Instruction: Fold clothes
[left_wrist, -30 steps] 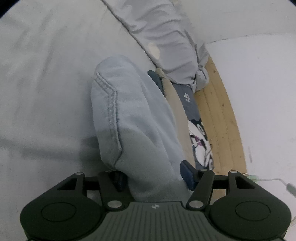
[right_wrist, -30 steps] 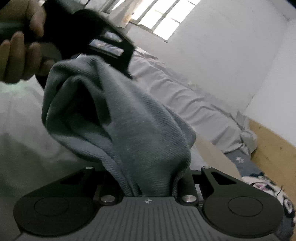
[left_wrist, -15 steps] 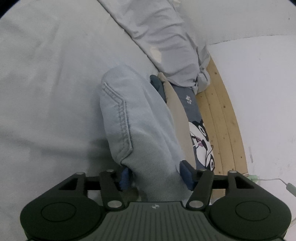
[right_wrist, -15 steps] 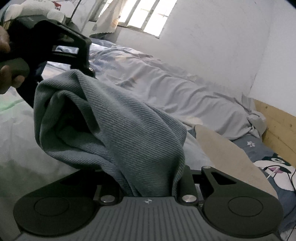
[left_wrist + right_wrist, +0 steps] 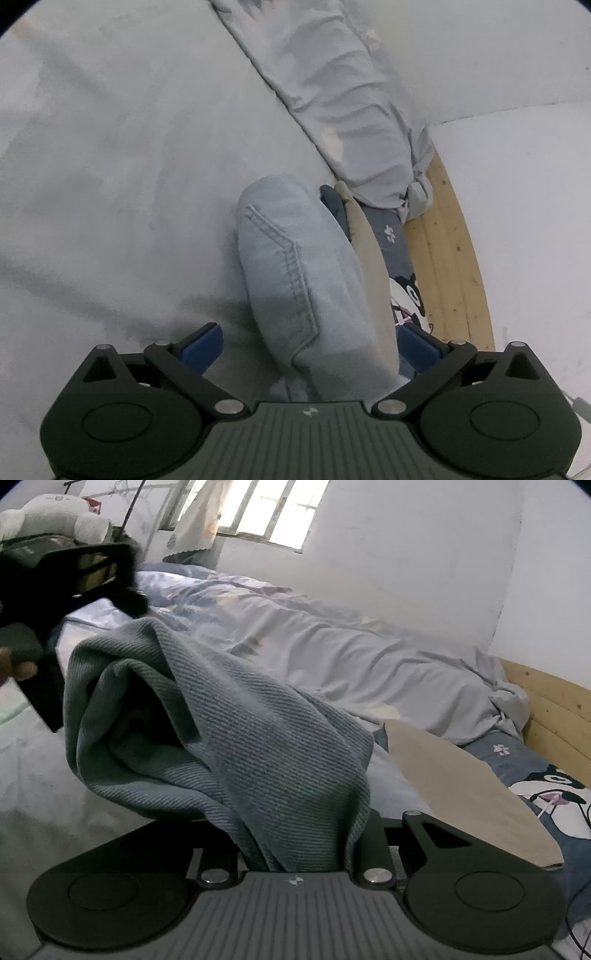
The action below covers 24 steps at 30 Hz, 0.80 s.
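Pale bed sheet [image 5: 110, 166], rumpled duvet [image 5: 351, 92] behind. Twill-ribbed, stitched blue garment [image 5: 303, 280] lying lengthwise away between just-opened left hand-held gripper [image 5: 310, 343] pads; right hand-held gripper [image 5: 295, 849] clamped on bunched end.

the left tongs [image 5: 309, 341] have just been opened wide. a second ago the blue pads [image 5: 202, 345] were pressed on the light blue cloth [image 5: 299, 280]; now a gap is seen on the left side, and the cloth lies loose between them. in the right wrist view, the left tongs [image 5: 122, 579] are seen further off from the cloth [image 5: 229, 746], no longer touching it.
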{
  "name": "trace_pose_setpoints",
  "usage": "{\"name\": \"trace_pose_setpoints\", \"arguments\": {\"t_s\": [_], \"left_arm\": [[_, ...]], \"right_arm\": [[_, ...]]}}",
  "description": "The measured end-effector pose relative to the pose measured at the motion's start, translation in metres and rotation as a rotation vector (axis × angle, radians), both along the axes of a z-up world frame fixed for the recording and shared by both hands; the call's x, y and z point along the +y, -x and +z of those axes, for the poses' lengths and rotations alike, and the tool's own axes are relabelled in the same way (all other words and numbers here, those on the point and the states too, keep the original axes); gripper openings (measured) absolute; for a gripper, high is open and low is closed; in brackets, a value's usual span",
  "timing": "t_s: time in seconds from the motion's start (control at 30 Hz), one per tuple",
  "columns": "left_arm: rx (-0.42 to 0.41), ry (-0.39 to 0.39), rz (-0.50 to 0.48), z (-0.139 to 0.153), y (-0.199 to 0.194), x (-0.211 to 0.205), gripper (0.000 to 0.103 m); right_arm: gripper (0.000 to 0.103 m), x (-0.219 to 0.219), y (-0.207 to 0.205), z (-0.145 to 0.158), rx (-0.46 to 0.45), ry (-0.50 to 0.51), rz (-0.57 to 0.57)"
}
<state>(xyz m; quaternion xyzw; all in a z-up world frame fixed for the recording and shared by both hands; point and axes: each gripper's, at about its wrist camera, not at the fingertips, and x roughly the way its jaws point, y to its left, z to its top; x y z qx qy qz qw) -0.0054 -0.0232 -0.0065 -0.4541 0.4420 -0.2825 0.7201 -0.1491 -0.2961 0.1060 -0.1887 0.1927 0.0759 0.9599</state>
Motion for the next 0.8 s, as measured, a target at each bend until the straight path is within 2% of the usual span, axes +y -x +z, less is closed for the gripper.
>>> {"name": "trace_pose_setpoints", "arguments": {"t_s": [0.23, 0.47, 0.5, 0.57, 0.6, 0.63, 0.67, 0.7, 0.73, 0.8], "left_arm": [[0.022, 0.016, -0.003, -0.02, -0.038, -0.021, 0.103], [0.015, -0.043, -0.049, -0.026, -0.075, -0.048, 0.103], [0.013, -0.065, -0.057, -0.027, -0.076, -0.051, 0.1], [0.008, -0.097, -0.063, -0.027, -0.078, -0.054, 0.085], [0.002, -0.113, -0.058, -0.027, -0.078, -0.052, 0.06], [-0.015, -0.116, -0.062, -0.026, -0.078, -0.051, 0.051], [-0.033, -0.112, -0.067, -0.025, -0.077, -0.05, 0.047], [-0.048, -0.112, -0.069, -0.023, -0.075, -0.048, 0.037], [-0.065, -0.118, -0.072, -0.019, -0.071, -0.047, 0.032], [-0.107, -0.129, -0.075, -0.008, -0.064, -0.047, 0.026]], "right_arm": [[0.025, -0.004, 0.003, -0.002, 0.004, -0.009, 0.008], [0.025, -0.003, 0.006, -0.006, 0.005, 0.026, 0.036], [0.025, -0.001, 0.007, -0.008, 0.004, 0.039, 0.041], [0.025, 0.003, 0.007, -0.012, -0.004, 0.075, 0.05], [0.025, 0.006, 0.008, -0.015, -0.011, 0.103, 0.057], [0.025, 0.011, 0.009, -0.019, -0.023, 0.145, 0.064], [0.025, 0.015, 0.01, -0.022, -0.035, 0.188, 0.07], [0.024, 0.018, 0.011, -0.024, -0.044, 0.214, 0.073], [0.024, 0.021, 0.013, -0.026, -0.054, 0.239, 0.076], [0.023, 0.025, 0.017, -0.027, -0.074, 0.274, 0.075]]}}
